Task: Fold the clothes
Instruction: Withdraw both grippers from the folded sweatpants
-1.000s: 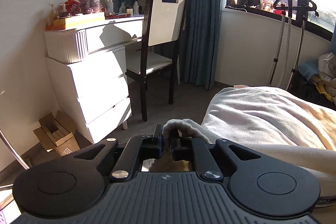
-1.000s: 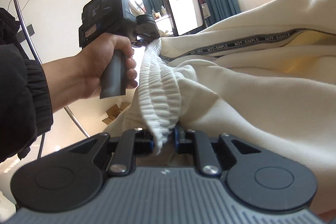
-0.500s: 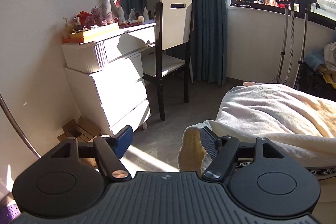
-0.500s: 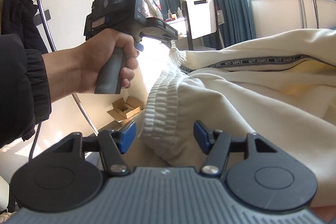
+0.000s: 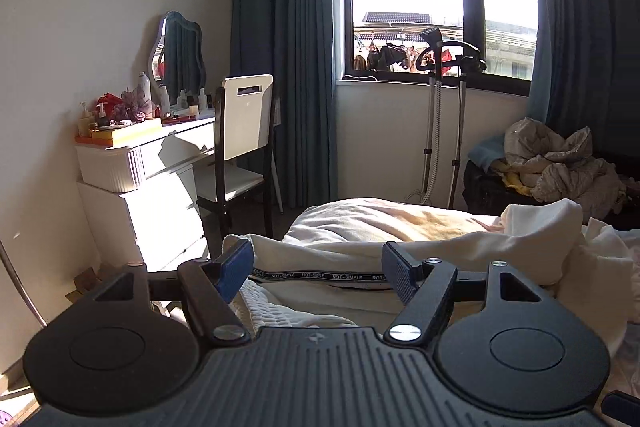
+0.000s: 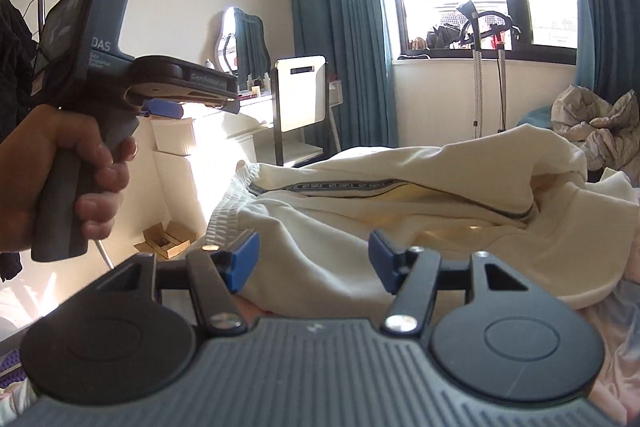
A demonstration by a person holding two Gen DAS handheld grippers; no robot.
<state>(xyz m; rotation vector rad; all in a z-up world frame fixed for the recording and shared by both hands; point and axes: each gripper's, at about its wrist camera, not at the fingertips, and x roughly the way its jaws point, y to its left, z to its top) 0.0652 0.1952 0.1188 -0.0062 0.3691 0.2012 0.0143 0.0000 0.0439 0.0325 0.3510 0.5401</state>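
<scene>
A cream garment [image 5: 420, 247] with a ribbed elastic waistband [image 6: 224, 219] and a dark "NOT-SIMPLE" tape lies spread across the bed. My left gripper [image 5: 316, 263] hovers above its waistband end, open, with nothing between the blue pads. In the right wrist view the same garment [image 6: 400, 211] lies ahead of my right gripper [image 6: 314, 253], which is open too; the cloth passes below its fingers and the pads do not press on it. At the left of that view a hand [image 6: 60, 163] holds the left gripper's handle, raised above the waistband.
A white dresser [image 5: 160, 195] with bottles and a mirror stands at the left, a white-backed chair [image 5: 244, 131] beside it. A garment steamer stand [image 5: 440, 107] is under the window. Crumpled clothes [image 5: 560, 163] are piled at the right. A cardboard box [image 6: 168, 239] sits on the floor.
Both grippers were shut on the waistband a second ago. They have opened, let it go, and risen and drawn back; the garment now lies on the bed.
</scene>
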